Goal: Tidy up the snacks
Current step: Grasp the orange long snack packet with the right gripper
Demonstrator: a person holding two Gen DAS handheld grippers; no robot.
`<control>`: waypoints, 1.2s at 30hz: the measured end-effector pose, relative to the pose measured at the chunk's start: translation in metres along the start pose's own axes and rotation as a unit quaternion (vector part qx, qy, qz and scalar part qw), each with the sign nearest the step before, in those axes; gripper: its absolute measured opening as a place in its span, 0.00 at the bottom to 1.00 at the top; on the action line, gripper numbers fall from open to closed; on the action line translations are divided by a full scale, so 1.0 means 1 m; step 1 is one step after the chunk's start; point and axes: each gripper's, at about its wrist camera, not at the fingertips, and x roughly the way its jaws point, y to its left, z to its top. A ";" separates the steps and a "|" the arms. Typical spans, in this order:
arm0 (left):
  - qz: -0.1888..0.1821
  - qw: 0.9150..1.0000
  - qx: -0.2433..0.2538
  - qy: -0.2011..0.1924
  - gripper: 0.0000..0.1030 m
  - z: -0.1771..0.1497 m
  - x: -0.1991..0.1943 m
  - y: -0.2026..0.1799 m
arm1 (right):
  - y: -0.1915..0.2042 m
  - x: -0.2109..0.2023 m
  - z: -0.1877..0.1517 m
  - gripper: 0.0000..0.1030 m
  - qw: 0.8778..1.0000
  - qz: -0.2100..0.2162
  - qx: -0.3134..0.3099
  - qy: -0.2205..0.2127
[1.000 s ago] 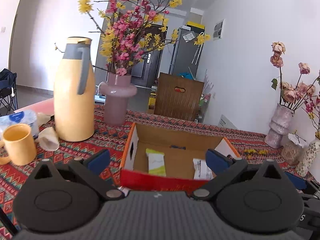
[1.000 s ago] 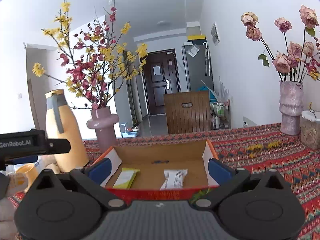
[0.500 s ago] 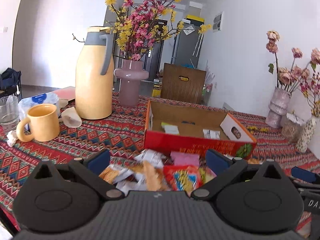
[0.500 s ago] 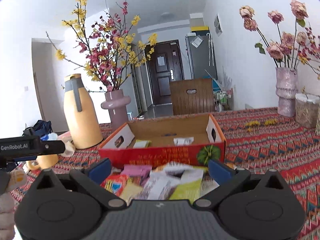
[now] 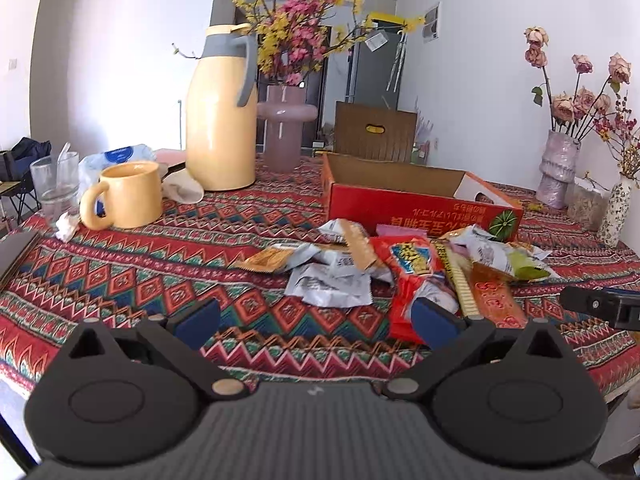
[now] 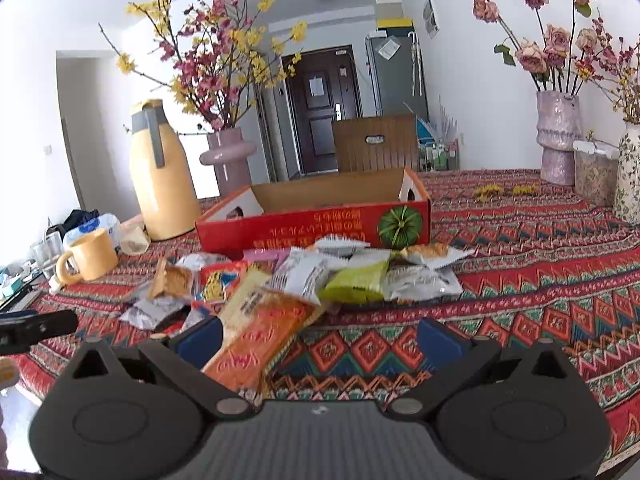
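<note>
- Snacks [image 6: 320,280] lie in a loose heap on the patterned tablecloth [image 6: 540,280], just in front of the red cardboard box [image 6: 312,226], which I take to be where they belong; from here I cannot see into the box.
- My left gripper [image 5: 316,322] is spread wide and holds nothing, hovering at the near left of the heap; my right gripper [image 6: 318,338] is equally wide and empty, with the orange packet [image 6: 260,340] lying partly between its fingers.
- The packets overlap, so if I close on the orange packet I could pinch the pale one [image 6: 244,294] beneath it too and drag both.
- The wrappers look slick and crinkly; I judge a shallow pinch on an edge could slip out mid-carry.
- The box's near wall stands up between heap and interior: a low carry could catch it and shove the box back.
- The two grippers sit close together over one heap; reaching for the same packet risks a knock.
- A wide leftward sweep could reach the yellow mug [image 5: 128,196] or the drinking glass [image 5: 56,184].
</note>
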 end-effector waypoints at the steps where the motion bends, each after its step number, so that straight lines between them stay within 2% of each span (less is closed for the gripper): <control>1: 0.001 1.000 -0.003 0.000 1.00 0.000 0.001 0.001 | 0.000 0.002 -0.002 1.00 1.000 0.001 0.000 0.003; 11: -0.011 1.000 -0.006 0.012 1.00 -0.003 0.010 0.001 | 0.013 0.019 -0.008 1.00 0.999 0.008 -0.008 0.035; 17: -0.013 1.000 -0.009 0.017 1.00 -0.006 0.012 0.003 | 0.031 0.035 -0.002 1.00 0.998 0.026 -0.003 0.054; 25: -0.017 0.999 -0.017 0.024 1.00 -0.010 0.014 0.010 | 0.042 0.082 -0.004 0.99 0.993 0.014 0.032 0.115; 26: -0.017 0.999 -0.020 0.025 1.00 -0.011 0.015 0.011 | 0.043 0.084 -0.007 0.97 0.992 0.015 0.032 0.118; 28: -0.017 0.999 -0.022 0.027 1.00 -0.011 0.016 0.012 | 0.046 0.082 -0.009 0.85 0.993 0.013 0.026 0.113; 30: -0.018 0.999 -0.023 0.028 1.00 -0.011 0.015 0.013 | 0.047 0.080 -0.009 0.61 0.993 0.016 0.023 0.111; 34: -0.018 0.999 -0.021 0.026 1.00 -0.011 0.013 0.011 | 0.043 0.073 -0.011 0.53 0.994 0.014 0.019 0.106; 36: -0.018 0.999 -0.020 0.025 1.00 -0.011 0.013 0.009 | 0.040 0.069 -0.012 0.45 0.994 0.018 0.020 0.102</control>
